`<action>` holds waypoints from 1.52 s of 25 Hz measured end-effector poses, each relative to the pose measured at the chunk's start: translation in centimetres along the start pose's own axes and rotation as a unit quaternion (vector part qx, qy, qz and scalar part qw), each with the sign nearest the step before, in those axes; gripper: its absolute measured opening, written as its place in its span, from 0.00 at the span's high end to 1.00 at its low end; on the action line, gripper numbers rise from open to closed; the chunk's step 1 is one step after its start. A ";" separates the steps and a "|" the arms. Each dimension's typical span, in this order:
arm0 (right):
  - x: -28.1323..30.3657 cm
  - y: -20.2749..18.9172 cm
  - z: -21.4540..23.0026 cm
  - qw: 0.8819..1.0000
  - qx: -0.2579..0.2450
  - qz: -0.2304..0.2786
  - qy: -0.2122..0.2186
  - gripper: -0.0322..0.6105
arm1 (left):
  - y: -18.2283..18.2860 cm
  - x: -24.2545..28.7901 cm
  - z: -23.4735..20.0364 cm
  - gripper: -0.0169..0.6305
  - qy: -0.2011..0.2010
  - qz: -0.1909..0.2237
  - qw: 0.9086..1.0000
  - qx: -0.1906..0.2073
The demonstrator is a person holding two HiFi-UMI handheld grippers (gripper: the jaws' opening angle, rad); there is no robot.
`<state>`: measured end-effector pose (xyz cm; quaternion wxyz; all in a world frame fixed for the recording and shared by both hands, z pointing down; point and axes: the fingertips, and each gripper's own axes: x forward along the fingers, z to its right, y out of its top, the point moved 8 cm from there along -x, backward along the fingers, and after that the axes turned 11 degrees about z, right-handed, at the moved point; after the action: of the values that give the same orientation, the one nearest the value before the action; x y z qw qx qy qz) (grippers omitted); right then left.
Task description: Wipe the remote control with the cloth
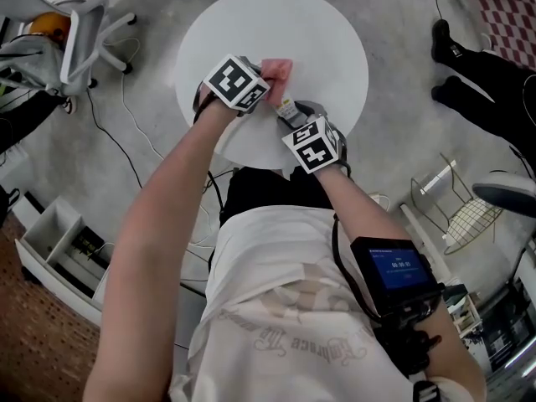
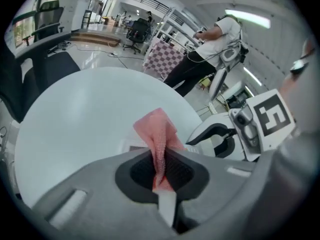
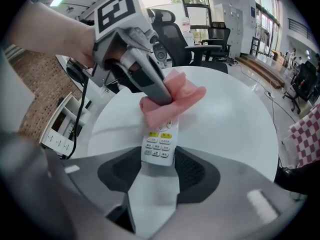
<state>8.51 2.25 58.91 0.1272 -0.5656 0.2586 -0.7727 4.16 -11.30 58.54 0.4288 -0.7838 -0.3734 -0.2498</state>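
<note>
A white remote control (image 3: 159,145) with yellow and grey buttons sticks out from my right gripper (image 3: 159,159), whose jaws are shut on its near end. A pink cloth (image 3: 172,99) lies over the remote's far half, pressed there by my left gripper (image 3: 150,84). In the left gripper view the cloth (image 2: 159,139) is pinched between the shut jaws of the left gripper (image 2: 160,171) and stands up in a fold. In the head view both grippers meet over the near part of the round white table (image 1: 327,40), with the cloth (image 1: 276,69) and the remote (image 1: 286,107) between them.
An office chair base (image 1: 67,32) stands at the left of the table, and cables trail on the floor. A person's legs in black (image 1: 477,82) are at the right, beside a wire rack (image 1: 456,208). A checked cloth (image 1: 502,7) lies at the far right.
</note>
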 end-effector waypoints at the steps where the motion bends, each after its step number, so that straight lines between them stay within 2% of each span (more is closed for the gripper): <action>1: 0.2 0.1 -0.2 1.000 -0.002 0.000 0.001 0.61 | -0.3 0.1 0.3 0.95 -0.008 -0.002 1.000 0.003; 4: 0.6 0.2 -0.6 1.000 -0.005 0.002 0.001 0.61 | -0.7 0.1 0.9 0.95 -0.027 -0.002 1.000 0.000; 9: 0.4 0.4 -0.2 1.000 -0.011 0.006 0.001 0.61 | -0.5 1.5 3.8 0.95 -0.091 -0.020 0.996 0.006; 13: 0.2 0.5 0.2 1.000 -0.025 -0.001 0.002 0.61 | -0.2 2.8 6.0 0.95 -0.141 -0.014 0.990 -0.014; 15: 0.2 0.5 0.4 0.999 -0.034 -0.007 0.004 0.61 | -0.3 3.1 6.2 0.95 -0.144 -0.012 0.989 -0.025; 17: 0.2 0.5 0.4 0.999 -0.044 -0.010 0.005 0.61 | -0.5 3.2 5.9 0.95 -0.130 -0.010 0.991 -0.031; 22: 0.1 0.5 0.5 0.998 -0.055 -0.013 0.010 0.61 | -0.4 2.5 4.8 0.95 -0.073 -0.006 0.997 -0.009; 26: 0.1 0.6 0.6 0.998 -0.055 -0.014 0.012 0.61 | -0.5 0.7 1.6 0.95 -0.018 0.012 0.999 -0.025; 33: 0.1 0.7 0.7 0.998 -0.063 -0.017 0.016 0.61 | -1.4 -2.4 -3.3 0.95 0.042 0.049 0.996 -0.069; 38: 0.4 1.0 0.6 0.997 -0.071 -0.021 0.017 0.61 | -1.9 -3.8 -5.0 0.95 0.076 0.066 0.992 -0.079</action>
<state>8.84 1.07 58.80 0.0662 -0.5648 0.3029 -0.7647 -0.01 -16.30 59.29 0.4083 -0.8170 -0.2664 -0.3080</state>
